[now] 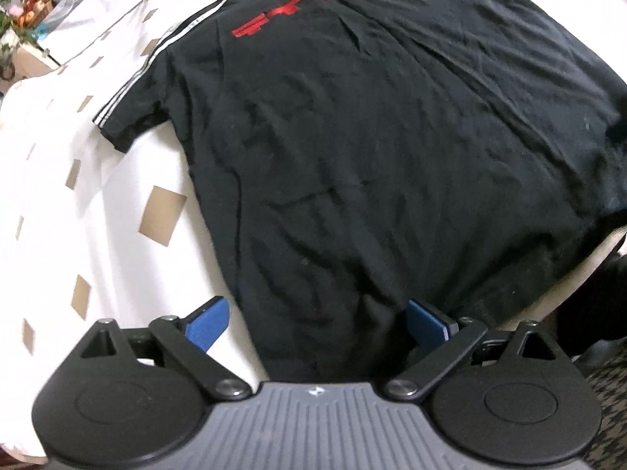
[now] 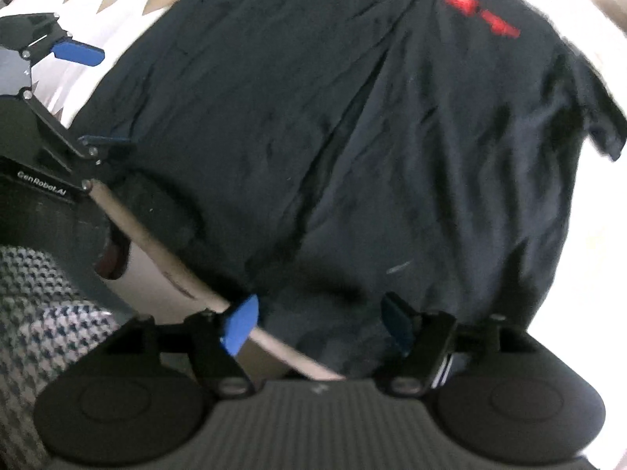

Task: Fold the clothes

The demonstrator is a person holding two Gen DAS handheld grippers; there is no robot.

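A black T-shirt with a red print lies spread flat on a white cloth with tan diamonds. Its left sleeve carries white stripes. My left gripper hangs open and wide over the shirt's near left corner, one blue pad over the cloth, the other over the fabric. In the right wrist view the shirt fills the picture, its other sleeve at the right. My right gripper is open over the near hem, nothing pinched. The left gripper shows at the left there.
The table's tan front edge runs diagonally under my right gripper. A houndstooth-patterned surface lies below it. Fruit and flowers stand at the far left beyond the cloth. Something dark sits past the table's near right edge.
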